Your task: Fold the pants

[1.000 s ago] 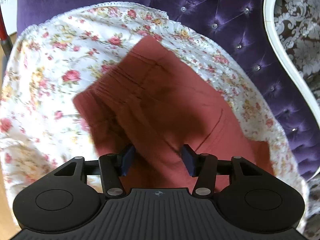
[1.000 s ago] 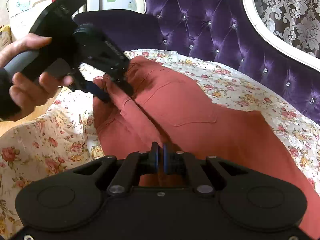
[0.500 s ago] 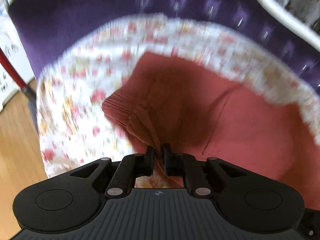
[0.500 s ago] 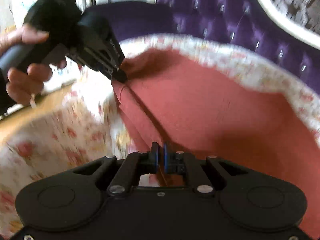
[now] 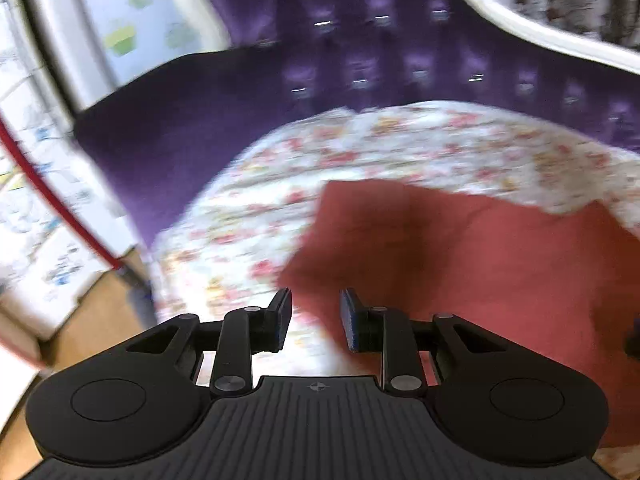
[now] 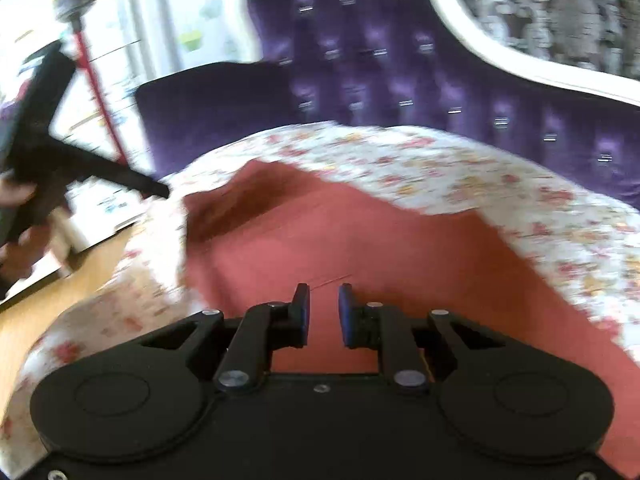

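Observation:
The rust-red pants (image 5: 460, 264) lie spread flat on a floral sheet (image 5: 248, 216) over a purple couch; they also show in the right wrist view (image 6: 340, 240). My left gripper (image 5: 315, 316) is open and empty, over the pants' left edge. My right gripper (image 6: 323, 312) is open and empty just above the red fabric. The left gripper also shows in the right wrist view (image 6: 156, 190), held off the pants' left corner. Both views are motion-blurred.
The tufted purple couch back (image 6: 400, 60) with a white frame rises behind. A purple armrest (image 5: 168, 120) is at the left. Wood floor (image 6: 60, 284) and a red pole (image 5: 52, 200) lie beyond the couch's left side.
Both grippers were shut on the pants' fabric and have now opened and let go. The pants lie flatter. The left gripper has drawn back to the left.

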Action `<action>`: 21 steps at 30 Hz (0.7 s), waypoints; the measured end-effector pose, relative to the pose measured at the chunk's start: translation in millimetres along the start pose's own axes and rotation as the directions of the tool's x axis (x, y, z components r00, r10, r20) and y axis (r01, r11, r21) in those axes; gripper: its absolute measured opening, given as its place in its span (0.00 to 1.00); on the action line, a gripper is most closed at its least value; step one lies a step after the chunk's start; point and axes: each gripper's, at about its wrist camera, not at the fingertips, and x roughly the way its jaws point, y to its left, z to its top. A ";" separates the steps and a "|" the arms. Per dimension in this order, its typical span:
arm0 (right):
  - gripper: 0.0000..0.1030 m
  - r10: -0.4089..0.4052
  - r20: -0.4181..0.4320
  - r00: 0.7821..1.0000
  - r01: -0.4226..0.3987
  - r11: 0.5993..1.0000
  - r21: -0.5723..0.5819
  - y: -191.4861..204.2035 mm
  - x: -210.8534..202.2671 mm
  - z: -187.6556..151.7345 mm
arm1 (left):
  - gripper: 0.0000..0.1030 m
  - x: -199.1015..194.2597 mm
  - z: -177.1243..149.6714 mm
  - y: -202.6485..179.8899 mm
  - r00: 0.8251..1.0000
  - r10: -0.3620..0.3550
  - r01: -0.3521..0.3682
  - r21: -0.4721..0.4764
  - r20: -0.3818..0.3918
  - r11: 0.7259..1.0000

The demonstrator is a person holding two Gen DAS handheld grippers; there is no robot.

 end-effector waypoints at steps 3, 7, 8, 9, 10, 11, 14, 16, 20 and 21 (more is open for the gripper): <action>0.27 -0.064 -0.001 0.998 0.064 0.997 0.046 -30.8 6.8 10.1 | 0.26 8.8 7.4 -31.3 0.996 -0.089 0.089 0.029 -0.001 0.996; 0.45 -0.109 -0.020 0.994 0.110 0.989 0.095 -70.6 29.7 22.0 | 0.26 36.7 11.3 -66.1 0.984 -0.171 0.173 0.051 -0.049 0.984; 0.45 -0.123 -0.018 0.992 0.124 0.988 0.092 -76.8 33.7 23.7 | 0.26 46.4 9.7 -72.7 0.980 -0.185 0.189 0.058 -0.067 0.980; 0.46 -0.135 -0.016 0.991 0.136 0.987 0.086 -82.2 37.7 25.2 | 0.26 53.7 7.0 -76.4 0.977 -0.193 0.199 0.061 -0.086 0.978; 0.49 -0.142 -0.014 0.990 0.143 0.987 0.076 -86.8 42.5 26.8 | 0.26 64.1 1.9 -80.7 0.973 -0.197 0.205 0.062 -0.123 0.977; 0.52 -0.145 -0.011 0.989 0.145 0.987 0.065 -90.9 47.5 28.8 | 0.27 71.8 -4.4 -83.1 0.971 -0.196 0.206 0.062 -0.135 0.977; 0.58 -0.147 0.006 0.989 0.147 0.989 0.025 -98.6 60.4 34.9 | 0.27 67.4 -13.3 -85.0 0.978 -0.189 0.196 0.090 -0.087 0.976; 0.58 -0.146 0.007 0.989 0.146 0.989 0.005 -102.9 69.9 38.7 | 0.27 67.4 -15.2 -84.6 0.978 -0.192 0.199 0.087 -0.080 0.976; 0.55 -0.100 -0.038 0.994 0.100 0.995 0.009 -110.8 85.8 39.9 | 0.27 70.9 -11.2 -85.5 0.978 -0.193 0.198 0.070 -0.082 0.978; 0.31 -0.074 -0.057 0.996 0.074 0.997 0.011 -110.7 86.8 37.0 | 0.27 70.3 -10.7 -86.0 0.978 -0.191 0.197 0.069 -0.081 0.978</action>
